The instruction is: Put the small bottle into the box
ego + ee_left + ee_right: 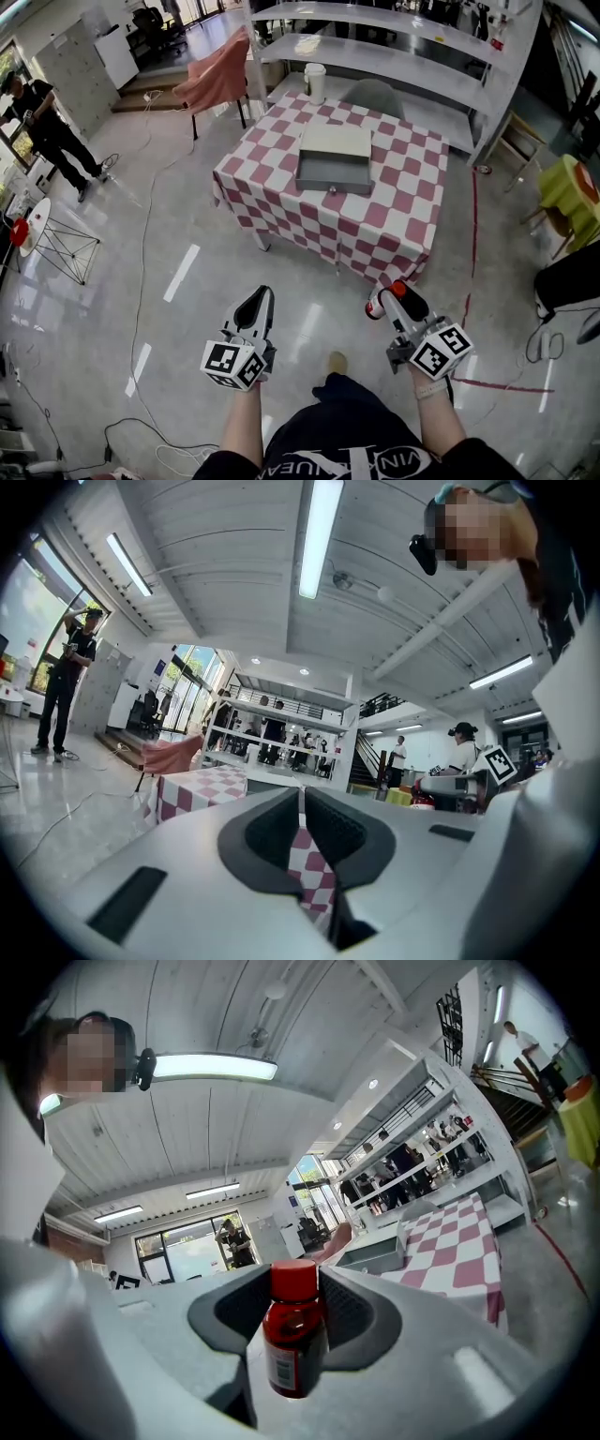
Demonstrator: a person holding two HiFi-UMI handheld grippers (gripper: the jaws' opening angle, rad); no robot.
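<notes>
The small bottle (376,305), dark red with a red cap, is held between the jaws of my right gripper (387,297), which is shut on it. In the right gripper view the bottle (293,1330) stands upright in the right gripper (295,1290). My left gripper (256,300) is beside it at the same height, shut with nothing between its jaws, which almost touch in the left gripper view (302,797). Both grippers are over the floor, short of the checked table (380,217). The grey box (335,156) lies open on that table and shows as the box (372,1256) ahead.
A white cup (315,82) stands at the table's far edge. Behind it is a metal shelf rack (403,47). A pink-draped chair (217,80) stands at the far left, a yellow-green chair (570,190) at right. A person (45,122) stands at left. Cables (141,281) trail over the floor.
</notes>
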